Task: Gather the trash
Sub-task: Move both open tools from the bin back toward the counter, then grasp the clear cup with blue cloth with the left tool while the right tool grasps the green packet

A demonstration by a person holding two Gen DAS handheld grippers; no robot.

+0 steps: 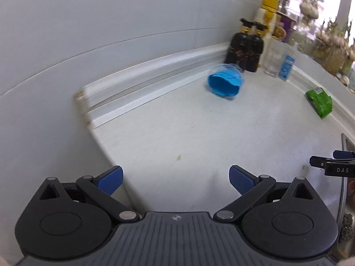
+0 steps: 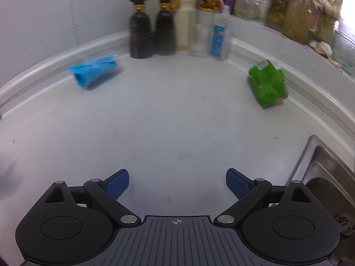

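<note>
In the left wrist view, the left gripper (image 1: 175,180) is seen at the bottom with its fingers spread wide and empty; a blue wrapper (image 1: 225,82) lies on the worktop (image 1: 177,133) right of centre — near the back wall — and a green packet (image 1: 320,103) at the right edge. In the right wrist view, the right gripper (image 2: 177,185) is likewise held apart, empty; blue wrapper upper left, green packet upper right (beside the sink (image 2: 328,168)). Nothing appears collected yet — both pieces are judged left to gather.

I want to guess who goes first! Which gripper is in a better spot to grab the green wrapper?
Probably the right gripper. The green wrapper lies on the right side of the counter, toward that gripper. From the left gripper it sits far off to the right, with the blue wrapper nearer. Both are open.
</note>
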